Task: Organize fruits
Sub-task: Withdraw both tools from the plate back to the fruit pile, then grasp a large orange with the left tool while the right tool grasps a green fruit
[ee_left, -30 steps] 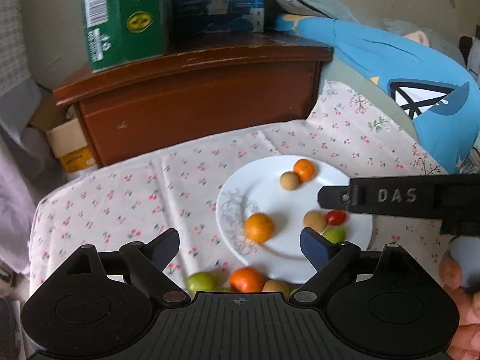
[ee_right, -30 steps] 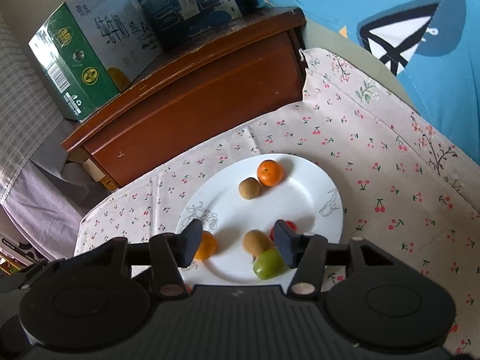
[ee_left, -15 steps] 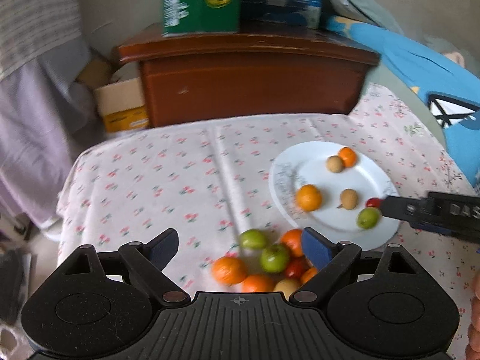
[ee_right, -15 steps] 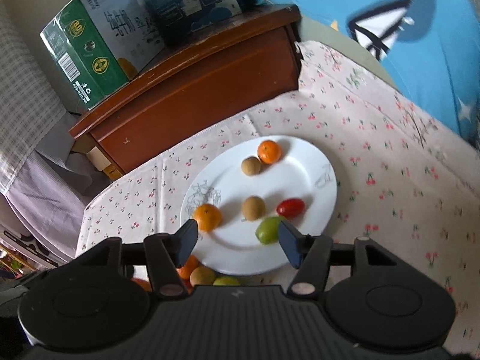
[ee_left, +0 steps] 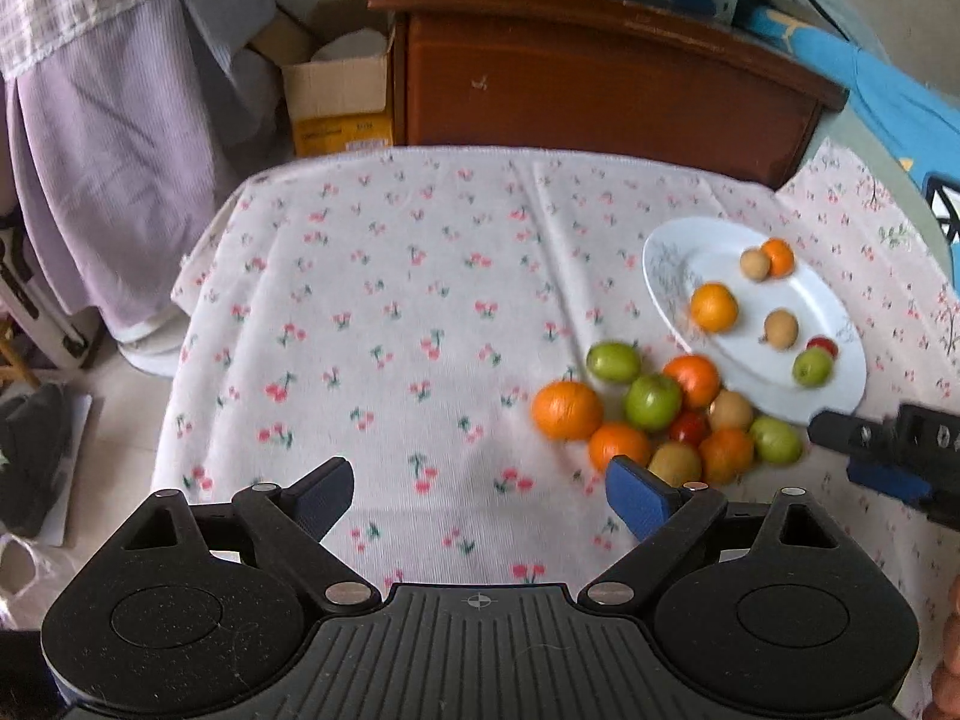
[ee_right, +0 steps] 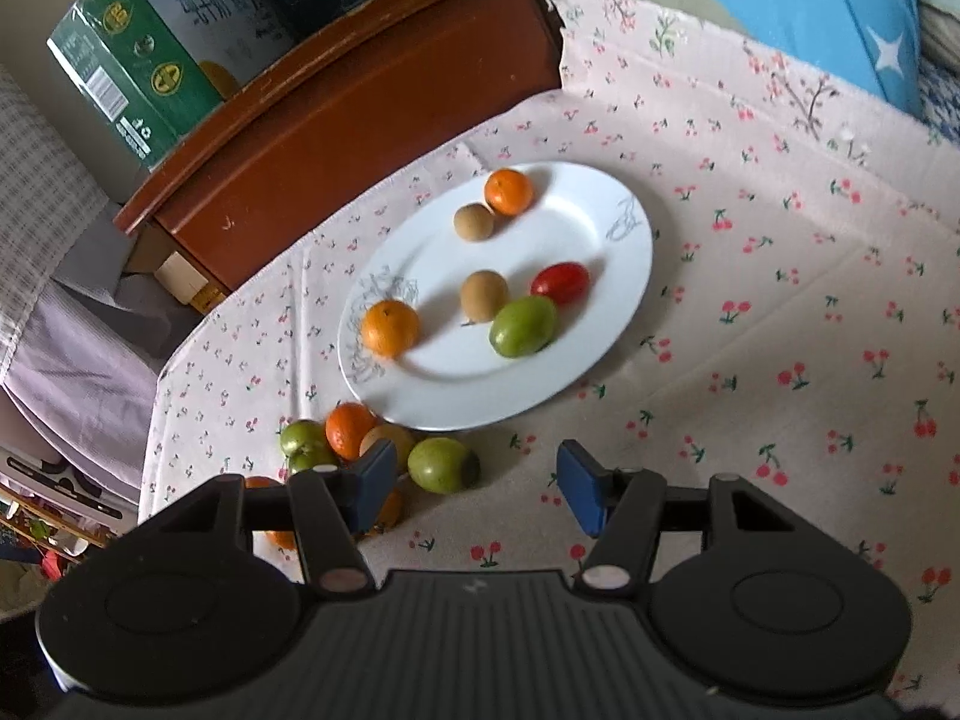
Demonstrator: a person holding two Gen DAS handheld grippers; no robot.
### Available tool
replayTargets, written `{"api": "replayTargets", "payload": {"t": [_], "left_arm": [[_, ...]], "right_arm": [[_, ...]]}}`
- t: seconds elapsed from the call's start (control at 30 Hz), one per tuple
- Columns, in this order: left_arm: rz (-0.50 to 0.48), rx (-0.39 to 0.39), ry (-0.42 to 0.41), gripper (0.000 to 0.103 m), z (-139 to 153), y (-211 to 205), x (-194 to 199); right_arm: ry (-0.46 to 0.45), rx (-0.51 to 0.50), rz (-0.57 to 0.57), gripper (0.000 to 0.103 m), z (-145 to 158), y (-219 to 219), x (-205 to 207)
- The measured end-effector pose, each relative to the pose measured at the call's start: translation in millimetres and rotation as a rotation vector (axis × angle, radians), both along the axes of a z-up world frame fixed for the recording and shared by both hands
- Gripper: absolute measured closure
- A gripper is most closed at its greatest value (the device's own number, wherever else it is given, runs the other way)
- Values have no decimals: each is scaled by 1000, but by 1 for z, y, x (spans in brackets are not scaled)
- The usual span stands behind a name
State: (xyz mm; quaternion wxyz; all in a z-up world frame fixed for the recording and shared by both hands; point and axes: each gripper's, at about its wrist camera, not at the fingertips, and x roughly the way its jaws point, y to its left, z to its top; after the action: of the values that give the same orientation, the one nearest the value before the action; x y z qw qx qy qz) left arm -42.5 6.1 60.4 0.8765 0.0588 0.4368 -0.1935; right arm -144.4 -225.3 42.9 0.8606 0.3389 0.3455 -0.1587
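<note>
A white plate (ee_right: 558,228) on the cherry-print cloth carries two oranges, two brown fruits, a red tomato (ee_right: 560,282) and a green fruit (ee_right: 522,325). Loose fruit lies heaped by its near rim: oranges, green fruits, brown ones and a tomato (ee_left: 689,427). My right gripper (ee_right: 477,489) hovers open over bare cloth, short of the plate, with a green fruit (ee_right: 443,465) just beyond its left finger. My left gripper (ee_left: 480,495) is wide open over the cloth, left of the heap; an orange (ee_left: 567,411) is its nearest large fruit. The right gripper (ee_left: 882,450) shows at that view's right edge.
A brown wooden cabinet (ee_left: 600,72) stands behind the table with a green carton (ee_right: 138,60) and a blue box on top. A cardboard box (ee_left: 339,96) and lilac fabric (ee_left: 108,138) sit at the left. A blue cushion (ee_right: 810,12) lies at the back right.
The left view has swung left, so the plate slid to the right and the loose heap came into sight. The right gripper drew back from the plate, jaws a little wider; the tomato lies on the plate.
</note>
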Motion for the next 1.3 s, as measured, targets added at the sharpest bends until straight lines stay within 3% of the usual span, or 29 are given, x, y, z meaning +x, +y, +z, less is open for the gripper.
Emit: {"api": "replayTargets", "payload": {"t": [0.4, 0.6, 0.87, 1.07, 1.2, 1.3], "left_arm": [[-38, -6, -17, 11, -16, -3, -6], [-2, -46, -45, 11, -15, 2, -1], [29, -130, -51, 13, -13, 1, 8], [23, -151, -63, 17, -17, -10, 15], [22, -165, -45, 30, -23, -16, 20], [26, -174, -32, 35, -28, -18, 22]], "right_arm": [[-19, -43, 58, 53, -15, 12, 17], [-24, -92, 97, 71, -21, 20, 23], [-9, -102, 101, 71, -18, 25, 19], [-9, -92, 103, 71, -20, 27, 14], [-9, -103, 104, 71, -20, 30, 14], [-12, -100, 104, 71, -20, 29, 13]]}}
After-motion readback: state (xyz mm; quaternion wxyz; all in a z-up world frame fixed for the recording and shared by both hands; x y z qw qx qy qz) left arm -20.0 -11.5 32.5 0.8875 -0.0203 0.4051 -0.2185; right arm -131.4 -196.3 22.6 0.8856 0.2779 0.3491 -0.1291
